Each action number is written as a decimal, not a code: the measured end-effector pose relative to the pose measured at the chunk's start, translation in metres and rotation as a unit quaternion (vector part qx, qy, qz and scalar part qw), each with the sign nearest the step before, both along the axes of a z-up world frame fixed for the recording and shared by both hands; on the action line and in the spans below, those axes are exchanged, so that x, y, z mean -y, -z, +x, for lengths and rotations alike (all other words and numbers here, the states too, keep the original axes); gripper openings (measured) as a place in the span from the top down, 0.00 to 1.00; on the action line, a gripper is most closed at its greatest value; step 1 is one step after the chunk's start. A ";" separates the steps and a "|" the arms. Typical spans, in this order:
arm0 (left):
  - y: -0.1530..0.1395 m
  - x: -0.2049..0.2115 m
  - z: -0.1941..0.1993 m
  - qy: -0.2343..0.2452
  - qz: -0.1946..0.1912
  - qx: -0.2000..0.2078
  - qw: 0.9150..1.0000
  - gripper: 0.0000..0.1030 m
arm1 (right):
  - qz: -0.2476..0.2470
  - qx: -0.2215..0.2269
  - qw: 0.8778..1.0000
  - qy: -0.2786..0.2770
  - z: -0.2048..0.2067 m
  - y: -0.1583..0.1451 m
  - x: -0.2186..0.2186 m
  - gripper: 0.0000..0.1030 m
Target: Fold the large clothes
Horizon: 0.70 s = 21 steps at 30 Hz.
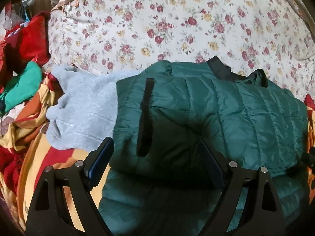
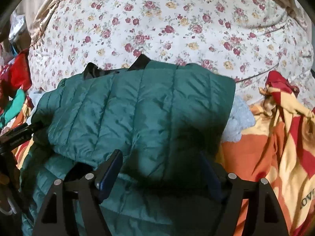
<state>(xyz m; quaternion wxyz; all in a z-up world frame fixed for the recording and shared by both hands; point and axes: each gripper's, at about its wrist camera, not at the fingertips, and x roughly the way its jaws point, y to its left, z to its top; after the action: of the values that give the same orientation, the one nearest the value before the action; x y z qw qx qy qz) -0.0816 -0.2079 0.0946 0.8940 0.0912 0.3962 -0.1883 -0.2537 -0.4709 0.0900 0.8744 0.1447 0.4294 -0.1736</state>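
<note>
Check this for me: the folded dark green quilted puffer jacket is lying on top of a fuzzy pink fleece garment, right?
Not quite. The fleece garment under the folded dark green quilted puffer jacket is light grey, not pink; the left wrist view shows it sticking out from under the jacket's left side.

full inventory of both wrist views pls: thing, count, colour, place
jacket: 1, dark green quilted, folded, centre, under both grippers
fleece: 1, light grey, under the jacket, sticking out at its left
quilt: 1, white with red and yellow flowers, behind the jacket
blanket: 1, orange, cream and red, under the clothes
clothes pile: several, red and green, far left
left gripper: 1, black, blue pads, open above the jacket
right gripper: 1, same, open
</note>
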 end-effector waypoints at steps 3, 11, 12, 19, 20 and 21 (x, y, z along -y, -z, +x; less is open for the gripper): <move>-0.006 -0.006 -0.010 0.002 0.000 0.005 1.000 0.15 | 0.006 -0.001 1.000 0.002 -0.003 0.001 -0.006 0.26; -0.014 -0.031 -0.035 0.004 -0.001 0.007 1.000 0.15 | 0.010 -0.010 1.000 0.002 -0.019 -0.002 -0.022 0.26; -0.014 -0.034 -0.038 0.005 0.000 0.005 1.000 0.15 | 0.011 -0.011 1.000 0.004 -0.022 -0.002 -0.023 0.26; -0.012 -0.057 -0.064 0.008 0.005 0.000 1.000 0.15 | 0.019 -0.015 1.000 0.015 -0.051 0.000 -0.034 0.26; -0.012 -0.059 -0.067 0.008 0.006 0.000 1.000 0.15 | 0.021 -0.015 1.000 0.017 -0.056 0.000 -0.036 0.26; -0.012 -0.062 -0.071 0.009 0.006 0.000 1.000 0.15 | 0.025 -0.014 0.999 0.018 -0.061 0.001 -0.038 0.26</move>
<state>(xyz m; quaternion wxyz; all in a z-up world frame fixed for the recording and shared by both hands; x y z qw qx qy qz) -0.1528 -0.1459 0.1064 0.8915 0.1002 0.3969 -0.1938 -0.3145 -0.4330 0.0893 0.8609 0.1716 0.4434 -0.1811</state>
